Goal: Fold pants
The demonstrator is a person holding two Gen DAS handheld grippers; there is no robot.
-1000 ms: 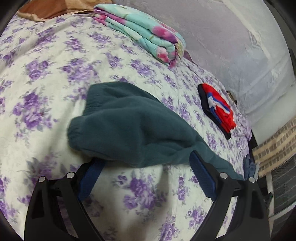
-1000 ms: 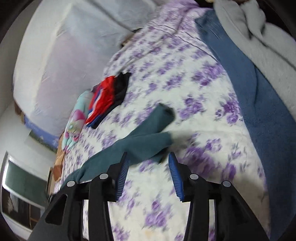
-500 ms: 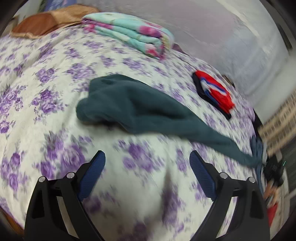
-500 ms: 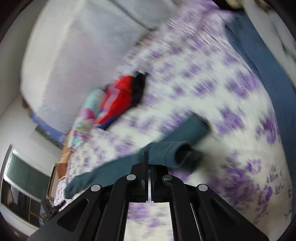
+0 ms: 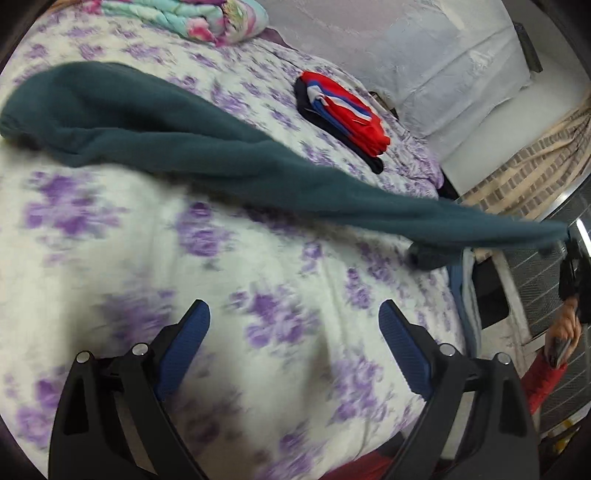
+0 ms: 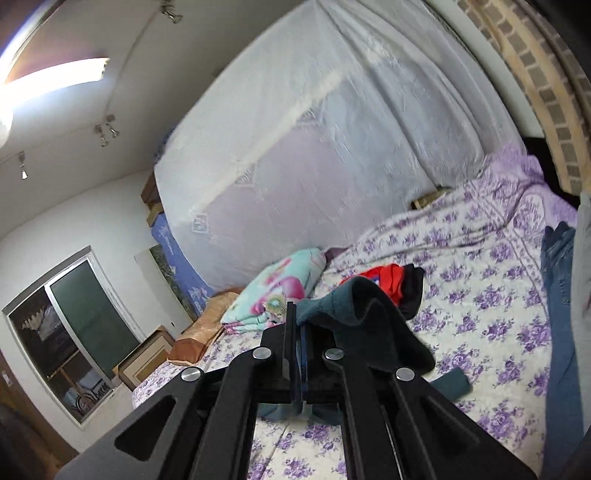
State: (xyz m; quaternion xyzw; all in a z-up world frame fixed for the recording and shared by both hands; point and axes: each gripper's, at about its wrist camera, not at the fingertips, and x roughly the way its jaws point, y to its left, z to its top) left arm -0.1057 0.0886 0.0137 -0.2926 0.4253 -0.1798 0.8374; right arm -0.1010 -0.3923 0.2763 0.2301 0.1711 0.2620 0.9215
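Right hand-held gripper clamped on pants cuff, lifted off bed toward 3 o'clock. Left hand-held gripper wide open, empty. Pants' waist at 10 o'clock.

Pants: dark teal, plain. Bedspread: white with purple flower print. Folded garment at 1 o'clock: red, blue, white over black. Folded quilt at 12 o'clock: aqua with pink floral print. Left gripper: black frame, blue pads. Jeans at 3 o'clock: blue denim.
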